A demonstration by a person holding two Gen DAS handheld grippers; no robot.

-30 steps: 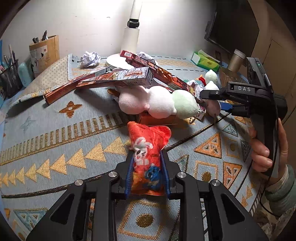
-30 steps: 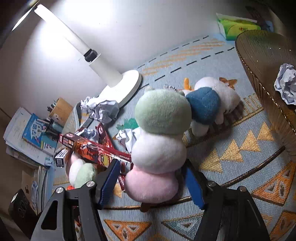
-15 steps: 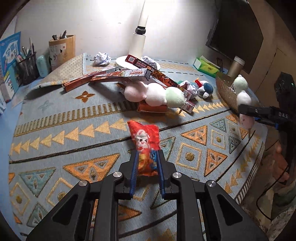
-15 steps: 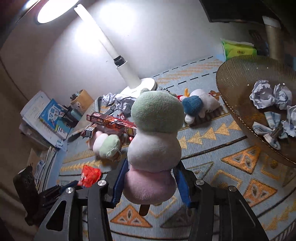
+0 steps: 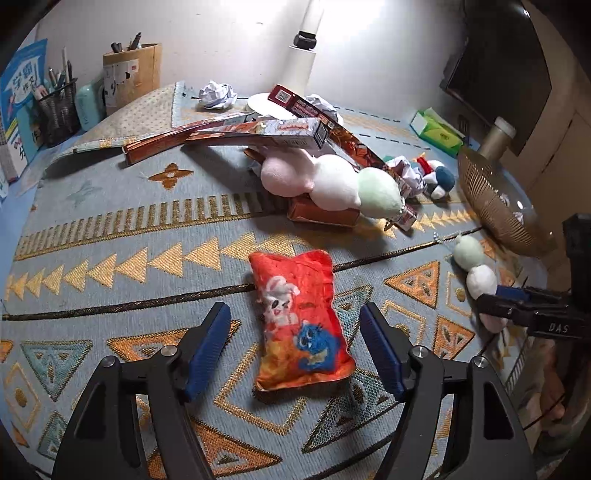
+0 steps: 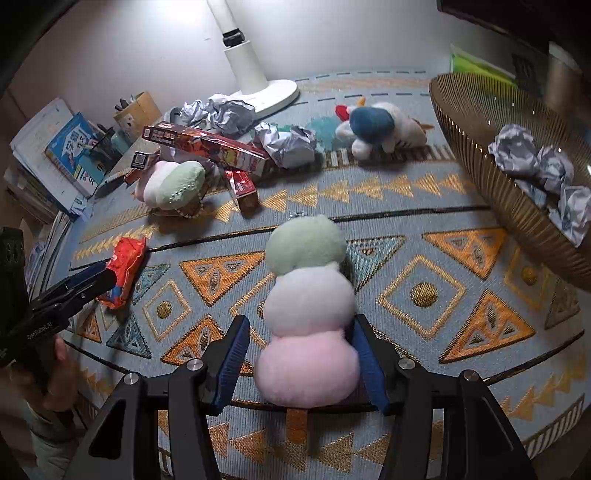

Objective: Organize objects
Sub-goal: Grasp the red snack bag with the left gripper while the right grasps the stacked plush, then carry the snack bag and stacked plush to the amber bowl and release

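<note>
Left fingers (image 5: 295, 350) spread, clear of red pouch (image 5: 299, 317) edges.

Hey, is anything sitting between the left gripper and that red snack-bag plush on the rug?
Nothing visible. The left gripper is open, and the red snack-bag plush lies flat on the rug between its fingers, with only bare rug on either side.

A white lamp (image 5: 301, 66) lights the plain wall (image 5: 221, 33) behind the patterned blue tablecloth (image 5: 110, 236)
</note>
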